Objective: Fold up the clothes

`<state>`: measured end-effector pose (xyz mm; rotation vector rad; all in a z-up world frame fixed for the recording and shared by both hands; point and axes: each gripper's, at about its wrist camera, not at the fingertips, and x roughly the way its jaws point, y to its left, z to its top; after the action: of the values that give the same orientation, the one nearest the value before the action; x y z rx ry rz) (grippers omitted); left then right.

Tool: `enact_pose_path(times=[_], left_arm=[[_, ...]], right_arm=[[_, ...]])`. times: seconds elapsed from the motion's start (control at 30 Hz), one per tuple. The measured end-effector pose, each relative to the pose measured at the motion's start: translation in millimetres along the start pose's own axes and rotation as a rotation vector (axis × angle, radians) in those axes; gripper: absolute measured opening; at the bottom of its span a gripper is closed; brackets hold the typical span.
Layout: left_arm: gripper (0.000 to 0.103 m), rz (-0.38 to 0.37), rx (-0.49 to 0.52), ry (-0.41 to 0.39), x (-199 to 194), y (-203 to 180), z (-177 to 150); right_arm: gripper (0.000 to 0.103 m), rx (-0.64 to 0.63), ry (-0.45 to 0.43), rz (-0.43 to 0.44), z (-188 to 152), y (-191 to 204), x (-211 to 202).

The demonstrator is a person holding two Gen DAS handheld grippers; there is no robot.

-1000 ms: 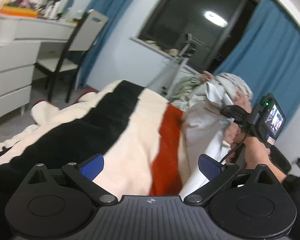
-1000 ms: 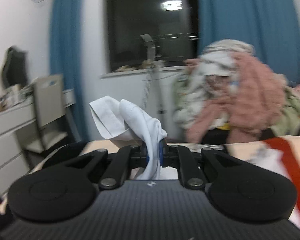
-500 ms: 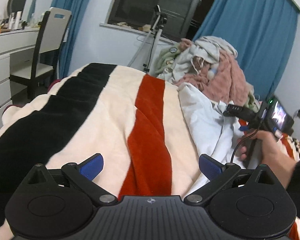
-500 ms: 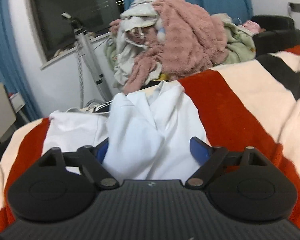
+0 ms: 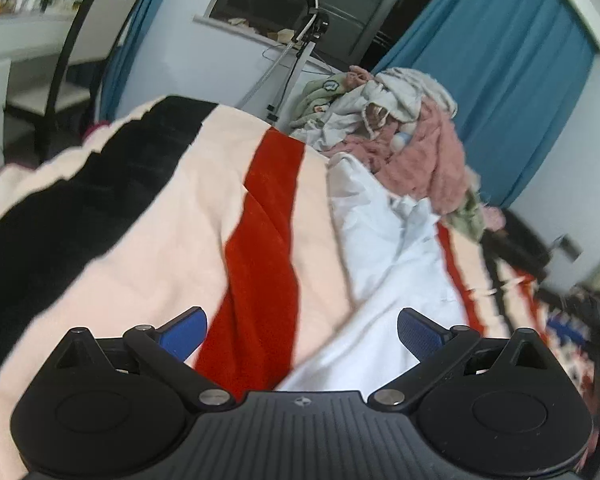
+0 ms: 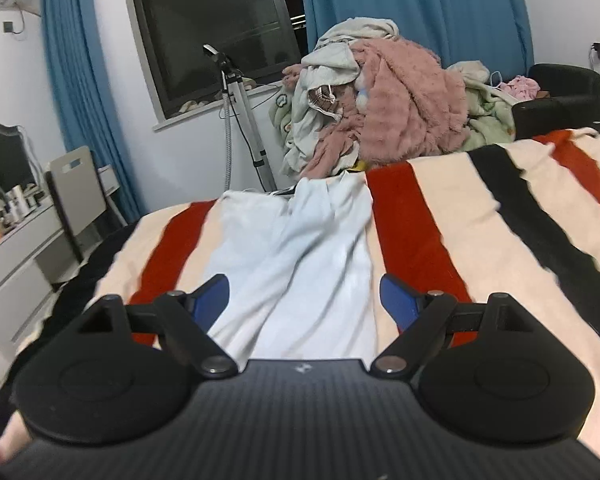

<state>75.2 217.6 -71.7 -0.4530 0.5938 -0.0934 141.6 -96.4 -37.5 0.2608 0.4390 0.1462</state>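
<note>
Although both grippers are over the bed, neither holds anything. The right gripper [image 6: 304,296] hangs with its jaws apart just above the near end of the white garment [image 6: 300,248], and the left gripper [image 5: 302,330] is likewise spread wide over the striped blanket [image 5: 152,240], with the garment's near edge under its right finger.

The garment lies lengthwise on the blanket, roughly laid out but rumpled, with long creases down its middle. I judge the folding has hardly begun: the piece is spread and no fold shows in it. Left to do are smoothing it, folding it, and then working through the pile of clothes [image 6: 380,112] heaped at the far end of the bed, which looks untouched.

The right view looks straight down the garment and shows its whole length up to the far end, which may be a collar, though the blur makes that uncertain. It also shows a black armchair [image 6: 560,92] far right with more clothes on it. The left view takes the garment from the side and shows a fold of blanket bunched against its left edge, and beyond that a chair [image 5: 80,52] at a white desk [image 5: 4,64]. Each view shows only its own gripper.
</note>
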Motion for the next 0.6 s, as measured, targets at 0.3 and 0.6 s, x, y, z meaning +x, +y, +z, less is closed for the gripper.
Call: enact_pose_path(times=[0.3, 0.6], left_arm=[[0.100, 0.100, -0.175, 0.084, -38, 28, -18], [0.083, 0.192, -0.359, 0.183, -33, 63, -42]], right_arm=[[0.084, -0.036, 0.010, 0.054, -57, 16, -130], [0.084, 0.080, -0.001, -0.046, -46, -40, -171]])
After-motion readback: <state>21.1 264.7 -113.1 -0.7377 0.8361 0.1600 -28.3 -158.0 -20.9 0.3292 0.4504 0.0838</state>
